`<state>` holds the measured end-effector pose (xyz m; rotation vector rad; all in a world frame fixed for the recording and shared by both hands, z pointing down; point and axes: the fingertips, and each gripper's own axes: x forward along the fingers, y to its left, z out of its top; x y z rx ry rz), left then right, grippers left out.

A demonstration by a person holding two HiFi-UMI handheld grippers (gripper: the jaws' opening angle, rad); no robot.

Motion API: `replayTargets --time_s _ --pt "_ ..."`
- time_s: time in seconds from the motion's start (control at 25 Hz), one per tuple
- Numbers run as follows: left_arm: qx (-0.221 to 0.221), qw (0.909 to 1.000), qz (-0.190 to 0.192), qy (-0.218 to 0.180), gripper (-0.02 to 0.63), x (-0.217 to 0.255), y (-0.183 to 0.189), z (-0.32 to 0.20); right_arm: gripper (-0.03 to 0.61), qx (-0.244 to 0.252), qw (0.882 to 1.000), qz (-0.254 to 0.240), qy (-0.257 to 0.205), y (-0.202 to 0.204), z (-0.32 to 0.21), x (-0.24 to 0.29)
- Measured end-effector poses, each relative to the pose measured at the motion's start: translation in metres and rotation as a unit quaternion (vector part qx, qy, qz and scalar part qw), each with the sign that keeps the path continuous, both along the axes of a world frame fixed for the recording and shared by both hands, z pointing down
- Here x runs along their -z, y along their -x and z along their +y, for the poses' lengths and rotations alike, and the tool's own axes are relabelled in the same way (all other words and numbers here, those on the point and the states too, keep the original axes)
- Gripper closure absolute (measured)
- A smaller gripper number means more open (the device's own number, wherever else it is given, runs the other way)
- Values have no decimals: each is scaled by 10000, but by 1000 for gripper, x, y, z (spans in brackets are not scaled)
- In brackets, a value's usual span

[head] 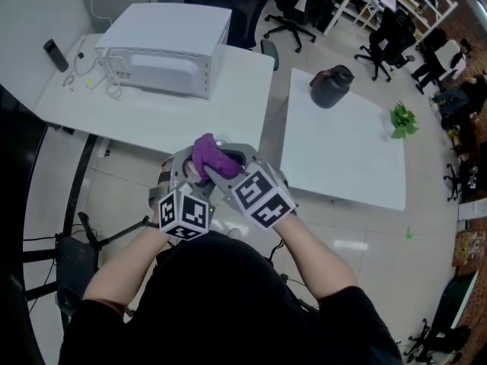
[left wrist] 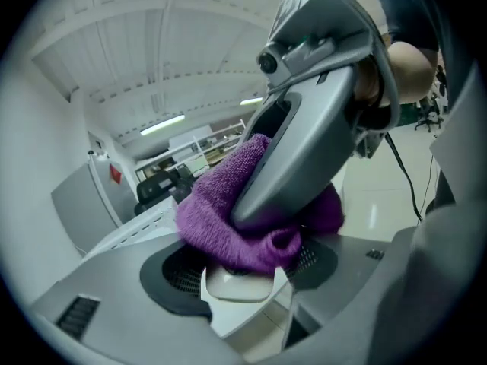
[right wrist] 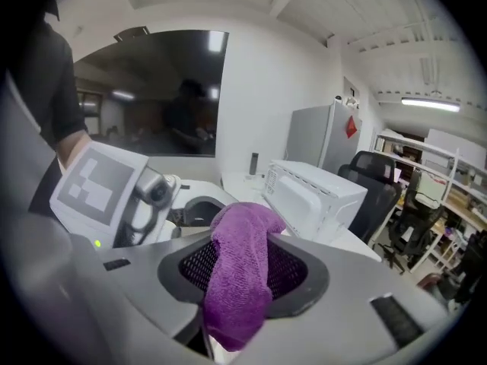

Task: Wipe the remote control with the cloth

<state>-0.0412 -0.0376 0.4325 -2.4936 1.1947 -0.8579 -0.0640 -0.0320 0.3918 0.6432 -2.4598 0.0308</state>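
Note:
I hold both grippers close in front of my chest, above the gap between two tables. My left gripper (head: 185,175) (left wrist: 242,299) is shut on a white remote control (left wrist: 237,284), of which only the rounded end shows between the jaws. My right gripper (head: 222,164) (right wrist: 234,314) is shut on a purple cloth (head: 205,155) (right wrist: 239,272). The cloth (left wrist: 228,223) lies bunched on top of the remote, and a grey jaw of the right gripper presses down on it. The rest of the remote is hidden under the cloth.
A white microwave (head: 163,48) stands on the white table (head: 190,120) ahead, with a small dark device (head: 55,55) at its far left. The right table (head: 342,158) carries a black pot (head: 332,86) and a green plant (head: 401,120). Office chairs stand behind.

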Motion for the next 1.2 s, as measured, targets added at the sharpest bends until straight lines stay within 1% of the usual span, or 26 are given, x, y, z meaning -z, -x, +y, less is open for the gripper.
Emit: replayTargets --time_s 0.08,0.16,0.24,0.32,0.4,0.44,0.52,0.64,0.72,0.8,0.88,0.92,1.0,1.08,1.16,1.2 --pt "3 10000 13 11 350 -1 -4 4 414 -314 9994 148 -75 -22 -14 -6" --pt "14 10000 29 64 350 -5 -6 8 414 -674 9975 192 -111 -44 -30 -8" --pt "47 9999 56 124 350 -8 -6 10 414 -957 9951 159 -180 -62 -42 -5" --pt "105 9997 113 190 350 -10 -4 10 416 -1127 9932 39 -283 -72 -49 4" --pt "217 9984 357 391 350 -13 0 9 414 -1249 9913 -164 -383 -77 -50 14" --pt "301 9963 585 561 350 -14 3 8 414 -1312 9900 -291 -421 -78 -50 18" --pt "484 9875 1167 945 350 -13 9 3 414 -1435 9871 -527 -478 -81 -48 22" --pt "768 9668 2016 1370 350 -7 23 -5 414 -1605 9832 -720 -485 -84 -41 17" --pt "978 9541 2401 1503 350 -9 35 -11 414 -1665 9826 -719 -395 -84 -34 6" --pt "1092 9424 2716 1618 350 -6 41 -14 414 -1632 9843 -640 -227 -79 -26 -10" --pt "1121 9262 3128 1779 350 0 43 -15 414 -1505 9870 -562 -48 -69 -16 -28" --pt "1094 9155 3384 1881 350 6 43 -15 414 -1403 9886 -551 24 -62 -10 -35" --pt "948 8892 3952 2102 350 20 38 -14 414 -1145 9912 -649 99 -46 1 -41" --pt "753 8573 4547 2294 350 36 33 -11 414 -923 9910 -970 49 -32 8 -34" --pt "568 8203 5125 2475 350 51 31 -9 414 -781 9875 -1355 -212 -25 11 -15" --pt "470 8036 5353 2558 350 56 31 -8 414 -730 9854 -1488 -391 -23 12 -5"
